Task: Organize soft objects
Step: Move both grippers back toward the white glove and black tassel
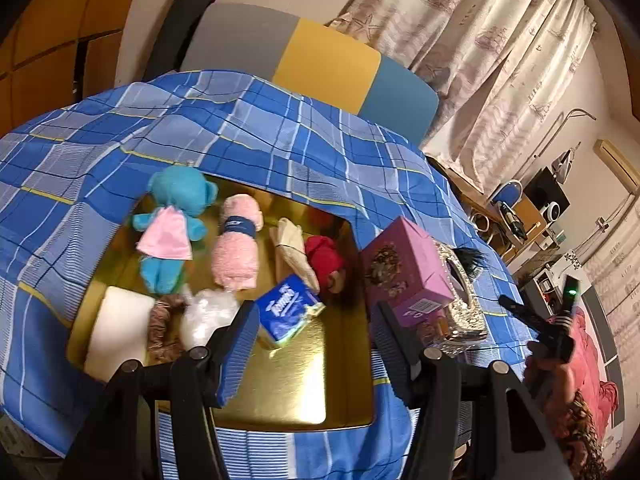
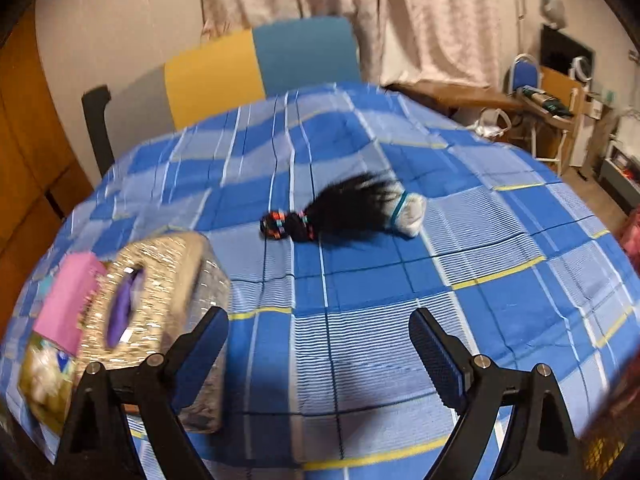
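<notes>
A gold tray (image 1: 296,392) lies on the blue checked cloth (image 1: 280,140). It holds a blue plush doll (image 1: 168,224), a pink rolled towel (image 1: 236,248), a beige cloth (image 1: 292,252), a red soft item (image 1: 324,256), a blue tissue pack (image 1: 286,306), a clear bag (image 1: 204,312) and a white pad (image 1: 116,328). My left gripper (image 1: 312,352) hovers open over the tray's near part, holding nothing. My right gripper (image 2: 320,356) is open above bare cloth. Ahead of it lies a black tufted item (image 2: 340,210) with a white end.
A purple box (image 1: 404,268) and a glittery tissue box (image 2: 160,280) stand between the tray and the right gripper. A chair (image 1: 316,64) with grey, yellow and blue panels stands behind the table. A person's hand holds the other gripper at the left wrist view's right edge (image 1: 552,332).
</notes>
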